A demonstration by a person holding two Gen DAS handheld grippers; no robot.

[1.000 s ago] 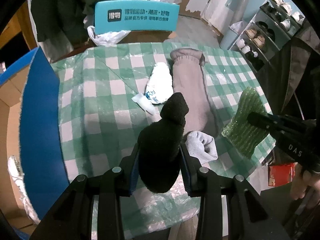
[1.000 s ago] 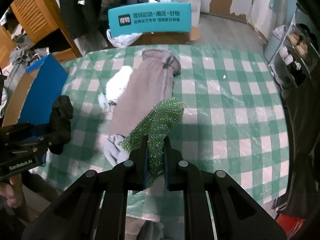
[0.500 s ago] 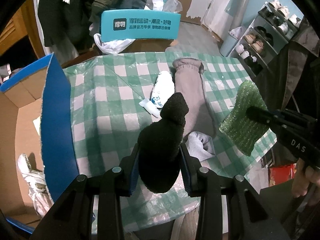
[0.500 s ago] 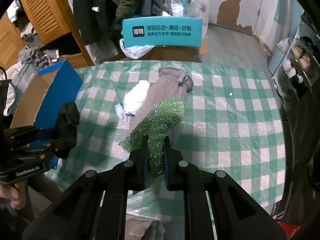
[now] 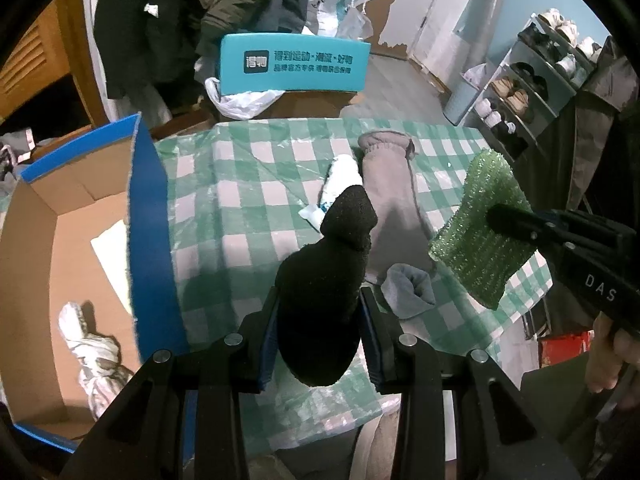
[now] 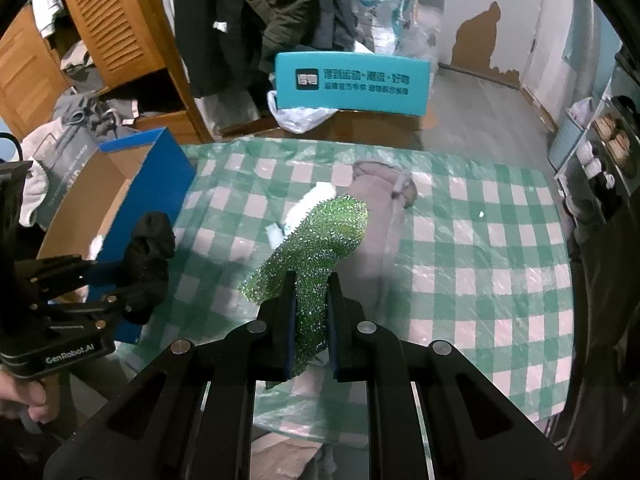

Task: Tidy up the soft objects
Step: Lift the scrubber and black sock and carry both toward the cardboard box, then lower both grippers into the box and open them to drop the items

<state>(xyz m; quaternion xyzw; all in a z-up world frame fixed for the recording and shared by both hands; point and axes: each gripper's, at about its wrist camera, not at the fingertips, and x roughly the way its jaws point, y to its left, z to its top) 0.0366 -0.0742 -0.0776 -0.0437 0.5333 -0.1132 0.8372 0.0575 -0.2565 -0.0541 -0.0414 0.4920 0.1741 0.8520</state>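
My left gripper (image 5: pixel 320 304) is shut on a black sock (image 5: pixel 328 280) and holds it above the table's near left part; it also shows in the right wrist view (image 6: pixel 148 256). My right gripper (image 6: pixel 311 292) is shut on a green glittery cloth (image 6: pixel 320 240), held above the table; the cloth also shows in the left wrist view (image 5: pixel 476 232). On the green checked tablecloth (image 6: pixel 480 248) lie a long beige sock (image 5: pixel 392 200), a white sock (image 5: pixel 340 172) and a grey balled sock (image 5: pixel 412 288).
An open blue cardboard box (image 5: pixel 148 232) stands against the table's left edge, with a white bundle (image 5: pixel 96 352) inside; it also shows in the right wrist view (image 6: pixel 152 184). A teal chair back (image 5: pixel 292 64) stands behind the table. Shoe shelves (image 5: pixel 532 76) stand at the right.
Both grippers have risen and pulled back from the table with their items held. The left one has shifted left, bringing the open box into view.
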